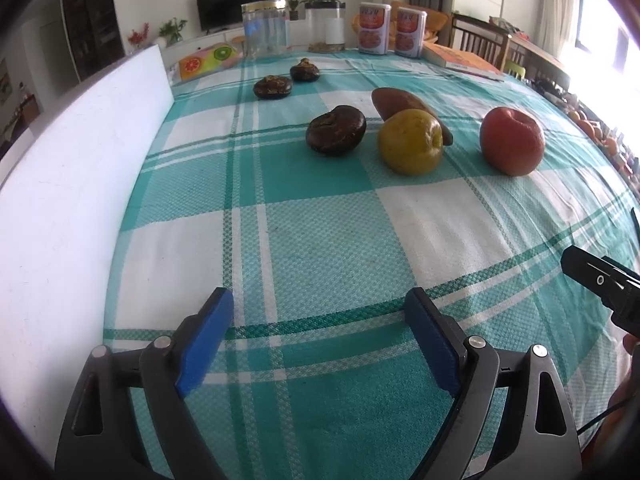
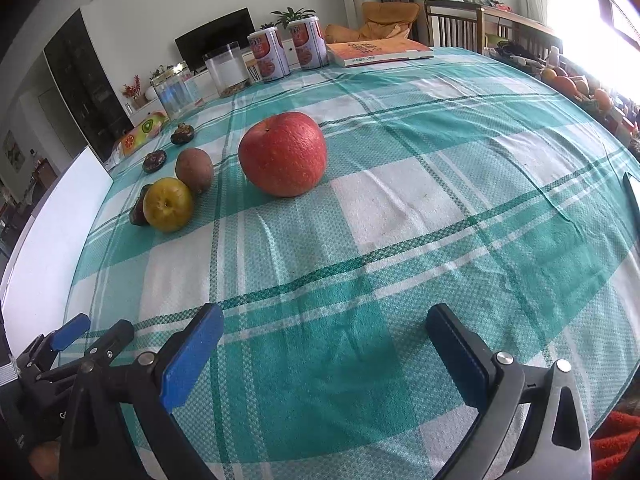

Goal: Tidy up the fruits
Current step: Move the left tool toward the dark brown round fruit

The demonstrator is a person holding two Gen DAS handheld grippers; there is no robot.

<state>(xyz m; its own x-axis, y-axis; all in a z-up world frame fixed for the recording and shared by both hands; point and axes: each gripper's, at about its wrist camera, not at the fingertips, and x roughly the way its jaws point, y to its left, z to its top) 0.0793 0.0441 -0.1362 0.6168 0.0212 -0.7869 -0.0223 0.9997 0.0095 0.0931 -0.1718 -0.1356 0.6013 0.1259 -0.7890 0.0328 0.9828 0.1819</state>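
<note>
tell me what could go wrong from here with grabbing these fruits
The yellow apple sits against the brown fruit behind it and close to the dark fruit, so closing on it could knock either one.

The red apple is round on a loose, creased tablecloth; a glancing touch from the open right gripper may roll it.

The left gripper is also open and close beside the right, so they might collide.
</note>
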